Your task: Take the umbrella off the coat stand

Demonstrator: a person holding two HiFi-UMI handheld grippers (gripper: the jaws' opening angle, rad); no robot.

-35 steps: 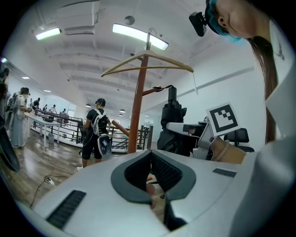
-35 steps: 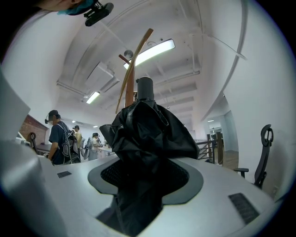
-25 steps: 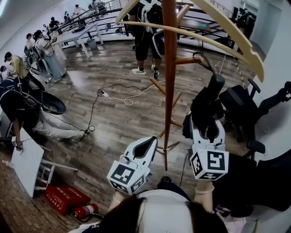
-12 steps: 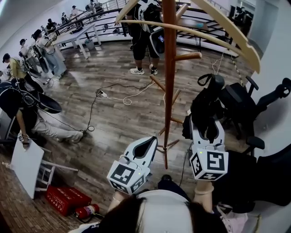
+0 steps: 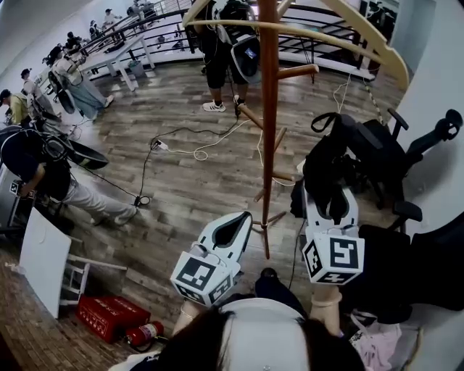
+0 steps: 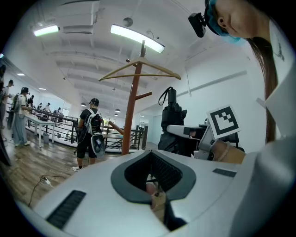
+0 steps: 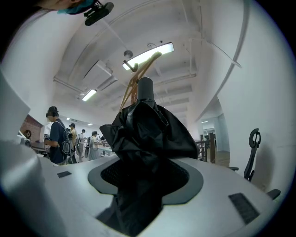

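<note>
A brown wood-plank floor [image 5: 181,188] runs through a big open room. There is a white wall [image 5: 435,80] at the right, a dark railing [image 5: 319,22] along the far side and long light strips [image 6: 137,38] on the ceiling. At the far left a long table [image 5: 119,51] stands by the railing, with several people near its left end.

The coat stand [image 5: 269,109] rises from the floor in the middle. It is a wooden pole with short pegs and a curved hanger bar [image 5: 348,36] on top. The umbrella [image 5: 326,167], black and folded, stands upright to the right of the pole, off the pegs, with its strap loop at the top. The right tongs [image 5: 330,199] pinch its lower part, and fabric bulges between the pads. The left tongs [image 5: 233,226] hover near the foot of the pole, pressed together at the tips with nothing in them.

Just behind the umbrella are black office chairs [image 5: 395,156]. A white cable [image 5: 196,153] snakes over the floor left of the stand. A standing person with a backpack [image 5: 228,43] is beyond the stand, and a crouching person [image 5: 36,163] is at the left. Near the bottom left lie a white board [image 5: 43,257], red boxes [image 5: 105,315] and a fire extinguisher [image 5: 141,335].
</note>
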